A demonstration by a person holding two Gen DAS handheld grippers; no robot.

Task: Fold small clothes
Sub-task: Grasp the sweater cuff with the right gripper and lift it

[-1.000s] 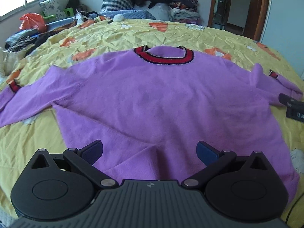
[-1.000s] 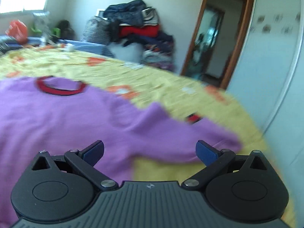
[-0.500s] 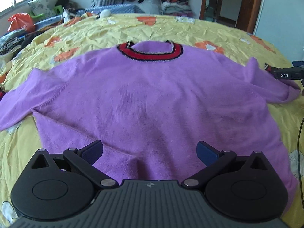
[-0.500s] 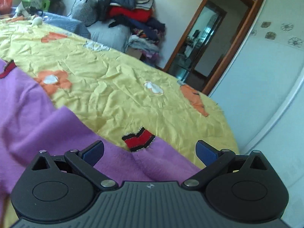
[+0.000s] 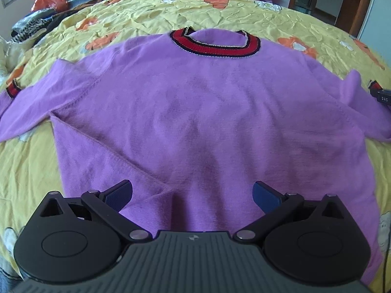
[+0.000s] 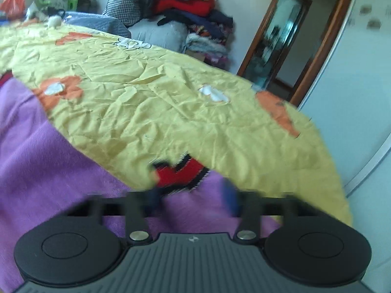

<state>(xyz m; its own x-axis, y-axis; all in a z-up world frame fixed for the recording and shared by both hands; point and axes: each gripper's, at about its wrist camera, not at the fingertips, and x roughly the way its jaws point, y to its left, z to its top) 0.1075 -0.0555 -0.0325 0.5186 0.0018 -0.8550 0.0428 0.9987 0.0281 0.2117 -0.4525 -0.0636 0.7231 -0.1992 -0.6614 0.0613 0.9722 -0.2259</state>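
On the yellow flowered bedsheet (image 5: 244, 12), purple sweater (image 5: 195, 112) lying spread flat, red collar (image 5: 215, 46) facing away, left tongs (image 5: 193, 193) hanging released over its hem, right tongs (image 6: 193, 195) closing around the sleeve end by the red cuff (image 6: 178, 173), blurred.

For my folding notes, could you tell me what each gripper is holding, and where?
Left gripper: open, holding nothing. Right gripper: jaws closing on the purple sweater sleeve end beside its red cuff; a firm hold is unclear.
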